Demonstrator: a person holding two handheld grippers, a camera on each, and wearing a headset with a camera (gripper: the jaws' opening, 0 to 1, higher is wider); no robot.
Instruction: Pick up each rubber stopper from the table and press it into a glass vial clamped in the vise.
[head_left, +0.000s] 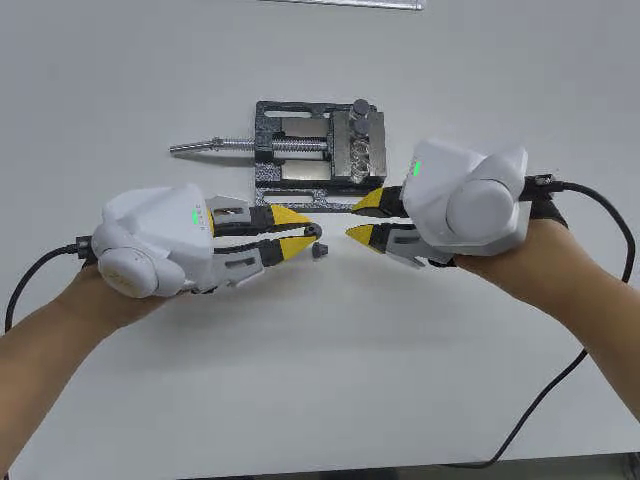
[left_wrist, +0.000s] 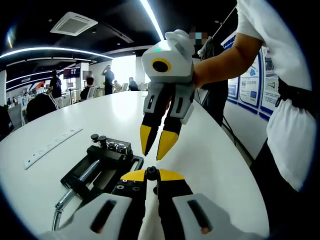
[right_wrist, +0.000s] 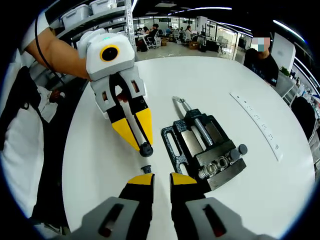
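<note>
- Head view: the white table (head_left: 330, 380) carries the black vise (head_left: 300, 150), which lies beyond both grippers with its screw handle pointing to that view's left.
- On the person's left, the left gripper (head_left: 310, 236) has its yellow jaws clenched on a dark rubber stopper (right_wrist: 145, 148) pinched at the tips.
- Opposite, the right gripper (head_left: 353, 219) faces it tip to tip, near but apart, with its jaws spread and holding nothing.
- Clear glass vials (head_left: 362, 155) stand in a row, clamped at the vise's right end.
- Smallest, a second stopper (right_wrist: 146, 168) lies on the table just beside the left gripper's tips, between the two grippers.
</note>
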